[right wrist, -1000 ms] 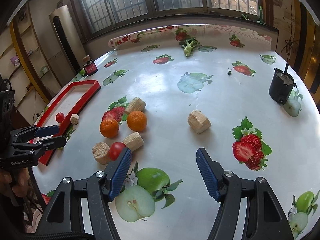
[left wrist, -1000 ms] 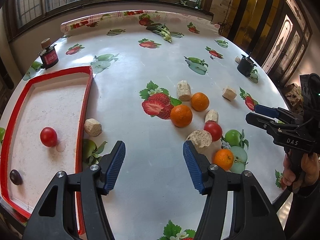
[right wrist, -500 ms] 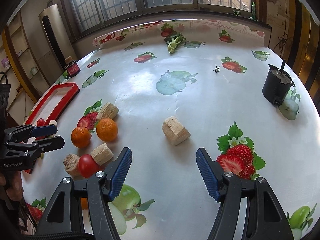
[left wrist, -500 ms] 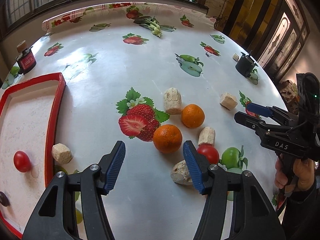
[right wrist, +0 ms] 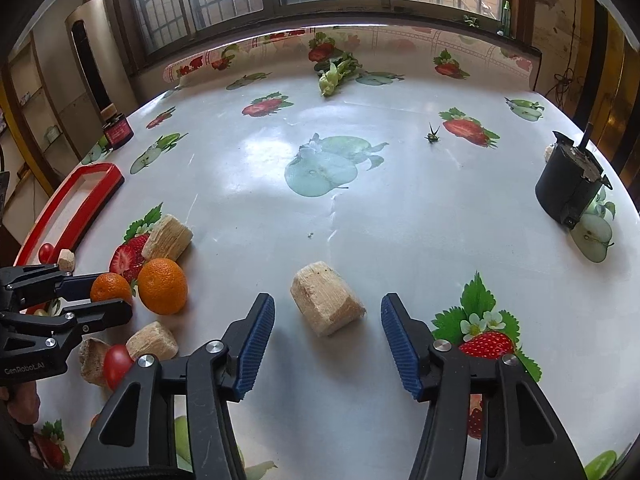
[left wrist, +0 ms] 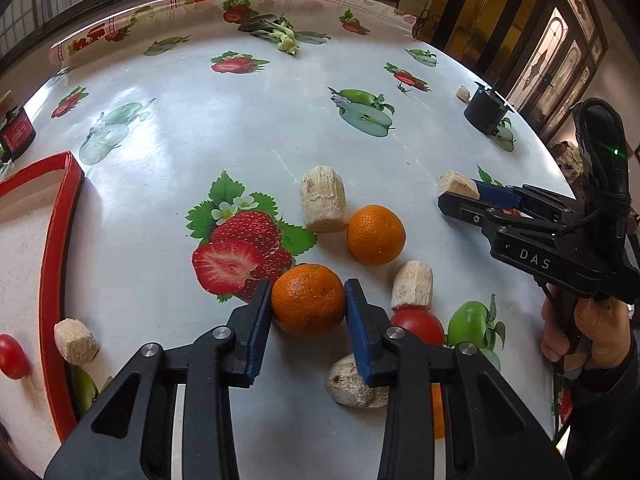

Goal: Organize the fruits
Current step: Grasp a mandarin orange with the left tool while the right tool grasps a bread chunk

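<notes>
My left gripper [left wrist: 307,306] is shut on an orange [left wrist: 308,300] that rests on the table; it also shows in the right wrist view [right wrist: 111,288]. A second orange [left wrist: 375,234] lies just beyond, with a red tomato [left wrist: 418,326] and a green fruit [left wrist: 468,326] to the right. The red tray [left wrist: 52,280] at the left holds a tomato [left wrist: 12,356]. My right gripper [right wrist: 328,330] is open, its fingers on either side of a beige sugarcane chunk [right wrist: 325,310].
Several beige chunks lie among the fruit [left wrist: 323,199] [left wrist: 412,284] [left wrist: 354,380], one beside the tray [left wrist: 75,340]. A black pot [right wrist: 568,188] stands at the right, a red jar [right wrist: 117,131] at the far left, greens [right wrist: 334,70] at the back.
My left gripper moved forward and right from the tray and closed on the near orange. My right gripper moved forward to straddle the beige chunk, still open.
</notes>
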Available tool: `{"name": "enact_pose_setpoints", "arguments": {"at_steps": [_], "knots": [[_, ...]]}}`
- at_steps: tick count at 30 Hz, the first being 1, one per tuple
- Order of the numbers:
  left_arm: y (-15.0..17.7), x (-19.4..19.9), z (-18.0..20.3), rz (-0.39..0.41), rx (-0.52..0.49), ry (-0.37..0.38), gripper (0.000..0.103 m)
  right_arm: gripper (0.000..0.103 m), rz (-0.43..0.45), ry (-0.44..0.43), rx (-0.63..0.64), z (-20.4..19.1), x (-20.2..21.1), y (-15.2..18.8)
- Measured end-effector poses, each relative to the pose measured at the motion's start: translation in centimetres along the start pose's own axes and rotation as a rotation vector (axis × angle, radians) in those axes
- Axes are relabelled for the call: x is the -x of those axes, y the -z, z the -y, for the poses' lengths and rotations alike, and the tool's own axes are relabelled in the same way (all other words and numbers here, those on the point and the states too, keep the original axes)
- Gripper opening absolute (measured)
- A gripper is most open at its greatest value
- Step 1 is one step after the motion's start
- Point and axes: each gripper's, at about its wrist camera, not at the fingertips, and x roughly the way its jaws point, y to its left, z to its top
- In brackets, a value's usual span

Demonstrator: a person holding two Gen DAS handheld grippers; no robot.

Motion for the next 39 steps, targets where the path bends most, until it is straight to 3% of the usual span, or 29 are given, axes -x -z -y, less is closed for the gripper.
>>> {"name": "enact_pose_setpoints", "arguments": {"at_steps": [1, 9, 20, 39], "knots": [[0.1, 0.2, 0.0, 0.005, -0.003, -0.003, 0.033, 0.039, 0.003, 0.004, 0.001, 0.0, 0.0, 0.0], [1.1, 2.8, -1.3, 0.049, 0.034, -0.012, 0.033, 0.038, 0.028, -0.019, -0.003, -1.1, 1.9, 0.1], [3.0, 6.2, -3.8, 0.092, 0.094, -0.061, 0.033, 0.038, 0.082, -0.083, 0.063, -5.8, 5.2, -0.4], [5.8, 10.6, -9.1, 0.144, 0.174, -0.135, 0.033, 0.038, 0.081, -0.163, 0.183, -13.5, 5.7, -1.3]]}}
